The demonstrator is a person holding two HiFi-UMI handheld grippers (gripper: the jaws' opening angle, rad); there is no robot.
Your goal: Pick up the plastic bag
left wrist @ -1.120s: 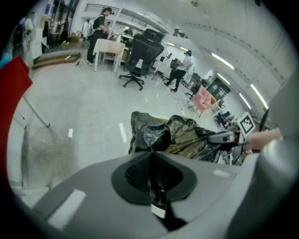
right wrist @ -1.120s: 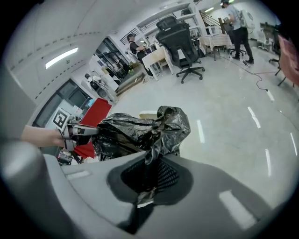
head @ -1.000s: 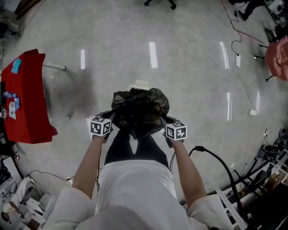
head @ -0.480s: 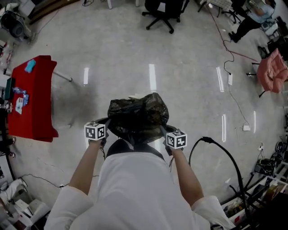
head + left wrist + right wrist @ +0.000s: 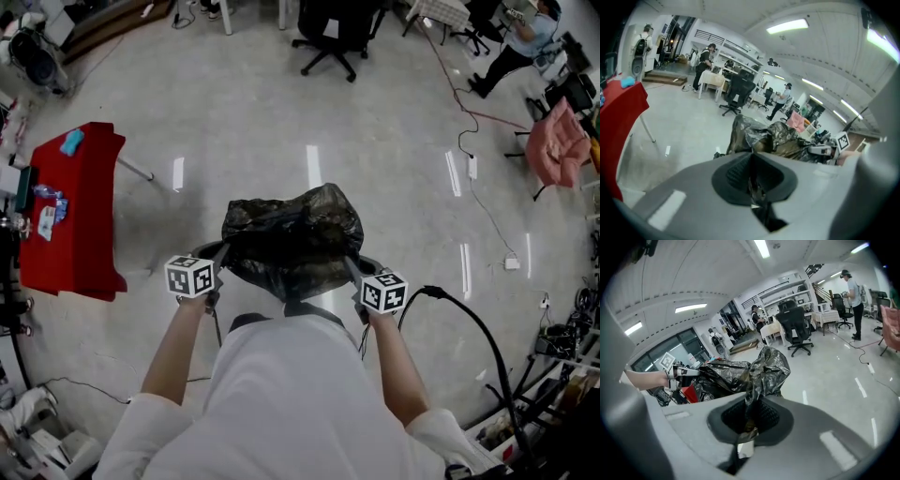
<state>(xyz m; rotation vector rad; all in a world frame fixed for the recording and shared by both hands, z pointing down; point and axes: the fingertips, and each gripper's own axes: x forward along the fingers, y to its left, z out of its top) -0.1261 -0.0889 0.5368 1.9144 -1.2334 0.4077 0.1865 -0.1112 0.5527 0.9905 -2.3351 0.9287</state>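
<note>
A crumpled black plastic bag (image 5: pixel 292 239) hangs in the air in front of the person, stretched between both grippers. My left gripper (image 5: pixel 222 253) is shut on the bag's left edge, with a fold of black film pinched between its pads (image 5: pixel 751 180). At the bag's right edge my right gripper (image 5: pixel 350 269) is shut on a twisted strip of film (image 5: pixel 751 413). In the left gripper view the bag (image 5: pixel 771 136) bulges just past the jaws. From the right gripper view, the bag (image 5: pixel 740 373) spreads leftward to the other gripper (image 5: pixel 682 372).
A table under a red cloth (image 5: pixel 70 216) stands at the left. A black office chair (image 5: pixel 333 28) is at the far end, and a pink cloth (image 5: pixel 555 141) hangs at the right. A thick black cable (image 5: pixel 469 342) arcs at the lower right. Other people stand farther off.
Both grippers have risen together with the bag held between them. The bag has come up off the floor and its top has spread wider.
</note>
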